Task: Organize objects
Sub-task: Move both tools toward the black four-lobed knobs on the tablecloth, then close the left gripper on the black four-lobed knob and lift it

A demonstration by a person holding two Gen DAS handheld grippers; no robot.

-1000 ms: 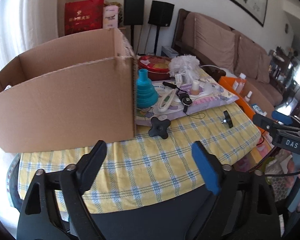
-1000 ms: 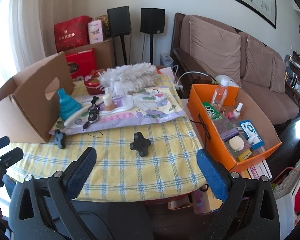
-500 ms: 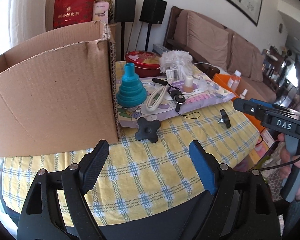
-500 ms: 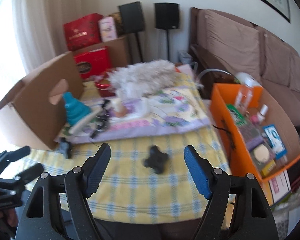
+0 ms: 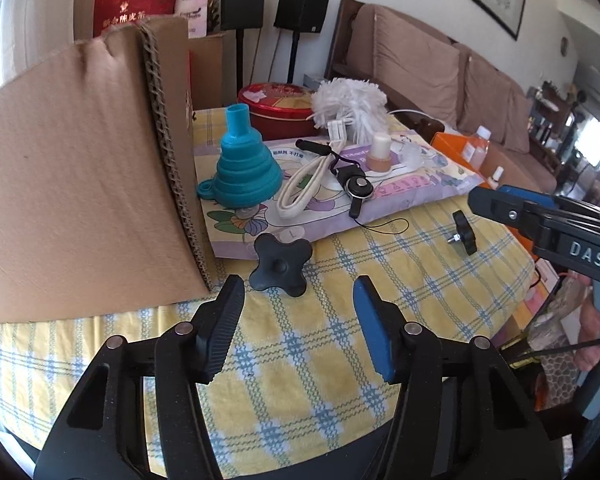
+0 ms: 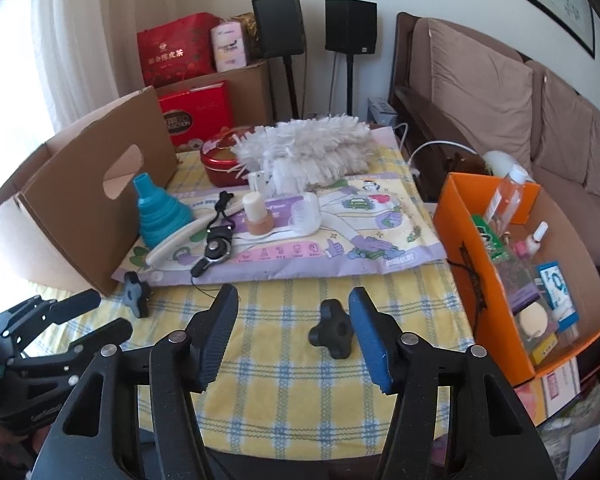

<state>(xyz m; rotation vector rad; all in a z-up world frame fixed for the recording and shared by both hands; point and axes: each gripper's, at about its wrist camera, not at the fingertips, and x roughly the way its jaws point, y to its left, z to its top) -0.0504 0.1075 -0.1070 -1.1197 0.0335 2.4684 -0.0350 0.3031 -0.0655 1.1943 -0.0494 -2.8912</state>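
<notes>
1. Two boxes frame the scene: a brown cardboard box point(image 5: 80, 168) fills the left of the left wrist view, and an orange box point(image 6: 476, 248) holding bottles and packets stands at the right of the right wrist view.
2. Between them the bench point(image 5: 308, 352), under a yellow checked cloth, carries a purple printed pack point(image 6: 340, 240) with a teal funnel point(image 5: 246, 172), a lanyard point(image 6: 216, 244) and a small bottle point(image 6: 258, 216) on top.
3. Left tongs point(image 5: 298, 328): jaws closing with only cloth between them. One black star knob point(image 5: 282, 266) lies flat just above them, a little left of their midline and just below the pack's edge.
4. Right tongs point(image 6: 294, 336): jaws also closing. A second star knob point(image 6: 334, 332) stands on edge, its screw axis roughly level, inside the gap but hard against the blue right pad; I cannot tell whether it touches.
5. Each hand is nearest its own knob. The coming move, as I judge it, turns on the right knob sitting off-centre: a small shift rightward would square the grip.
6. Against the frames a second ago, both tongs are clearly narrower, both knobs loom closer and lower in view, and the right knob, then well above the gap, is now within it.
</notes>
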